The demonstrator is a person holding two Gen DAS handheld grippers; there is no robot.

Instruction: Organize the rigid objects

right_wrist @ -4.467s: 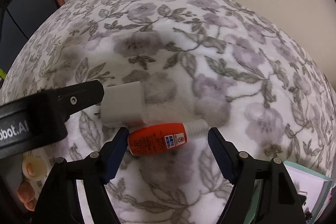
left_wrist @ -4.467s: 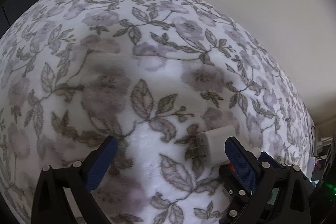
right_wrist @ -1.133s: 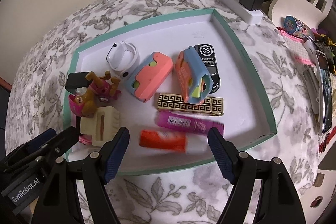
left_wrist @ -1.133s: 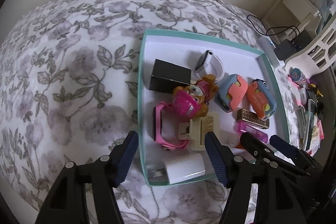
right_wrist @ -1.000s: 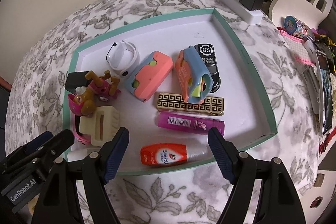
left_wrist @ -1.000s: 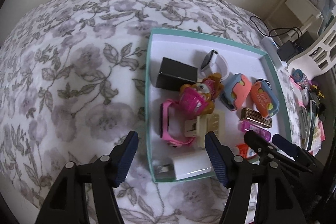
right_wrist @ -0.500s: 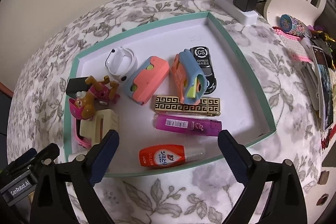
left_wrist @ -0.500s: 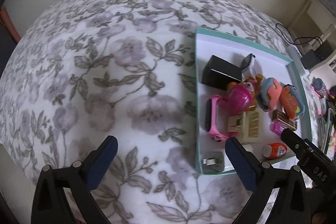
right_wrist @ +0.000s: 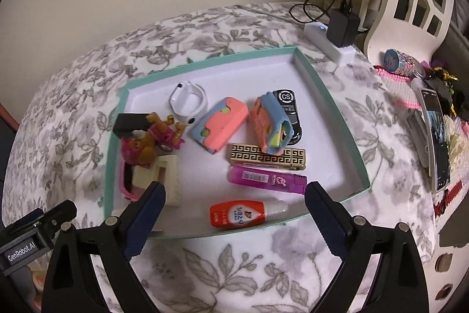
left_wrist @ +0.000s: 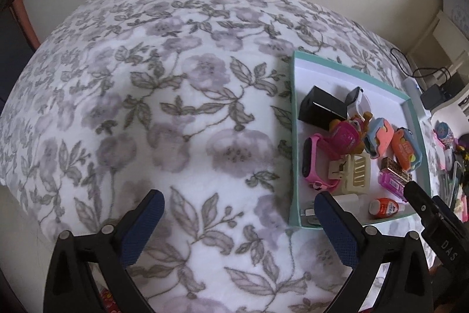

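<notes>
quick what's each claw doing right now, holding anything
Left claw: open, holding nothing, over the floral cover.
Right claw: open, holding nothing, above the orange bottle.

fuzzy cloth blanket (left_wrist: 181,107); matt cardboard tray (right_wrist: 331,113); glossy plastic bottle (right_wrist: 234,214).

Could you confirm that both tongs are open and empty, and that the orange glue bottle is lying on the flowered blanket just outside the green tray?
Not quite: the orange glue bottle lies inside the green tray, against its near wall, not on the flowered blanket. The right wrist view shows it clearly. The rest holds: the left tongs and right tongs are both open and empty.
</notes>
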